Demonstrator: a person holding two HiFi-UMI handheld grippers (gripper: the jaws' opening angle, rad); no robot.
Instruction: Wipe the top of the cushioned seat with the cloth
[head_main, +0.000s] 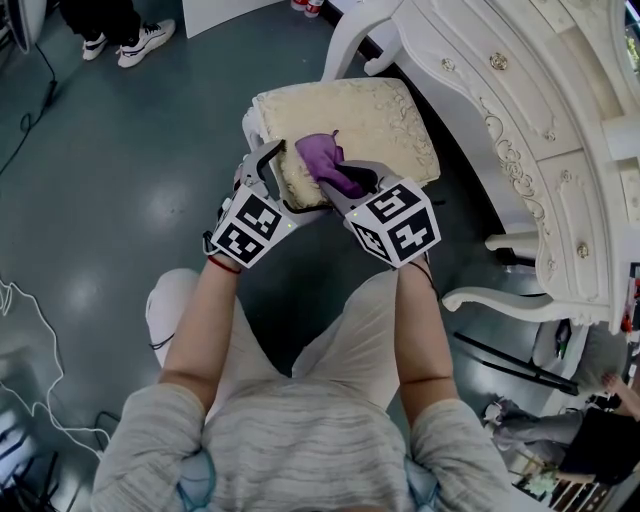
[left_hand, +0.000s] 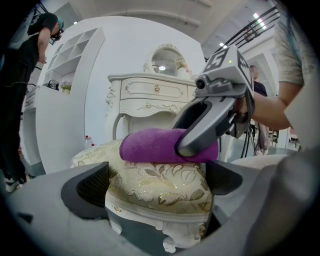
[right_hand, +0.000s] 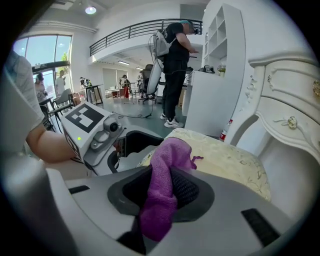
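Purple cloth (head_main: 328, 163) lies on the cushioned seat (head_main: 385, 115), close to the seat's near edge. The right tongs (right_hand: 160, 192) are clamped on it. The left tongs (left_hand: 157, 185) stand apart, straddling the seat's near side.

Advice: press the cloth flat and sweep overlapping strokes toward the seat's far edge. Steady the seat with the left.

A person in a grey top and pale trousers

The top (head_main: 290, 440) is grey with thin stripes and short sleeves. The trousers (head_main: 345, 335) are pale cream. A red band (head_main: 222, 265) goes round the left wrist. The grey left claw (head_main: 262, 165) and right claw (head_main: 345, 182) each carry a black-and-white cube.
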